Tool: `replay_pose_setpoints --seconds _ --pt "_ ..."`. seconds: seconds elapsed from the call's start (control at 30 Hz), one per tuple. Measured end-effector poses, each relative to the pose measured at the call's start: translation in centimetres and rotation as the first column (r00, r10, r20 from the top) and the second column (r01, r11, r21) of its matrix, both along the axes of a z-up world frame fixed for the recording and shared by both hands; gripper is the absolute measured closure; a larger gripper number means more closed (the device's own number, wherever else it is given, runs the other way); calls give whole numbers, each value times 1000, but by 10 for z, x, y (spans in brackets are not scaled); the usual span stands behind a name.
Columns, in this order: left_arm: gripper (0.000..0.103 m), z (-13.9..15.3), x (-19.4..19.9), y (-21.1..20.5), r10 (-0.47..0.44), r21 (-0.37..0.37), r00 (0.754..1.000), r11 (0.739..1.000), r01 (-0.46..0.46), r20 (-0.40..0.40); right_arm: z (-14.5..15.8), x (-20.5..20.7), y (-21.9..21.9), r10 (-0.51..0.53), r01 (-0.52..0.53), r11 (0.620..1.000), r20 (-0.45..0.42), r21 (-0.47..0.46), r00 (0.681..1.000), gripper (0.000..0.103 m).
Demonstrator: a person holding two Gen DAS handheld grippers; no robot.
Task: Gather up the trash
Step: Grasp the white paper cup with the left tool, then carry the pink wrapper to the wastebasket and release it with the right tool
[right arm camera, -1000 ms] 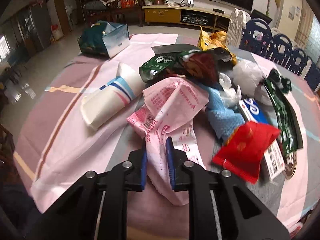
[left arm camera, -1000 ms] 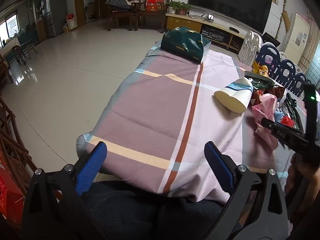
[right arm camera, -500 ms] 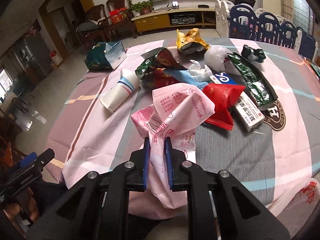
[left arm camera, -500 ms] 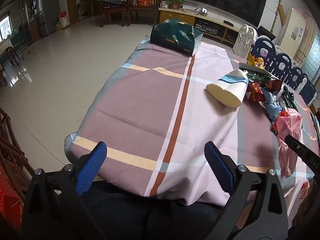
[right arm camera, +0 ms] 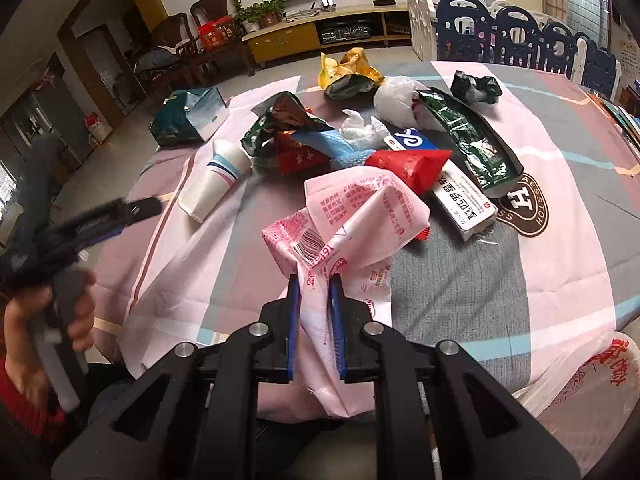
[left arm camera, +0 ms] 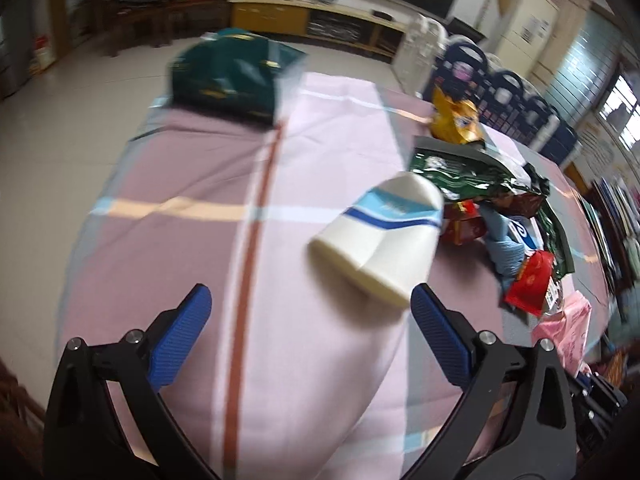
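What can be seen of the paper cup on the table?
The paper cup is white with light blue and dark blue bands. It looks crushed, its mouth flattened, and it lies on its side on the tablecloth, mouth toward the open left gripper. Its base end lies against the wrapper pile.

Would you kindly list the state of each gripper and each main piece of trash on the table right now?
left gripper: open, empty, near the cup.
right gripper: shut on the pink bag.
pink bag: crumpled, lifted at one end.
paper cup: on its side, dented.
red packet: lying flat on the white box.
white box: closed, lying flat.
green gift bag: tipped over, mouth open.
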State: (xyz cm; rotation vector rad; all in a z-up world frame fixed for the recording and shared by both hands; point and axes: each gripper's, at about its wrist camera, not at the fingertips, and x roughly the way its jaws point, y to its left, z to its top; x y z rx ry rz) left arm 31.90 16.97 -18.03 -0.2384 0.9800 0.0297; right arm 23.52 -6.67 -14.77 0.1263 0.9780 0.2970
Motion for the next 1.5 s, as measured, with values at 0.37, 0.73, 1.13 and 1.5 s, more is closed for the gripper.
replay_pose_setpoints --seconds 0.37,0.73,1.13,1.5 --pt "4 -15 40 -68 -138 79 989 988 134 45 -15 7 8 5 -6 999 -35 -43 999 83" --pt "48 -14 31 -57 -152 102 985 984 143 81 -20 12 12 -58 55 994 -36 -91 998 41" --pt "66 1 14 -39 -119 24 983 993 117 139 -33 15 54 14 -20 973 -27 -229 1000 40" --pt "69 10 9 -17 -15 2 984 1000 14 175 -30 15 52 -12 12 970 3 -245 1000 83"
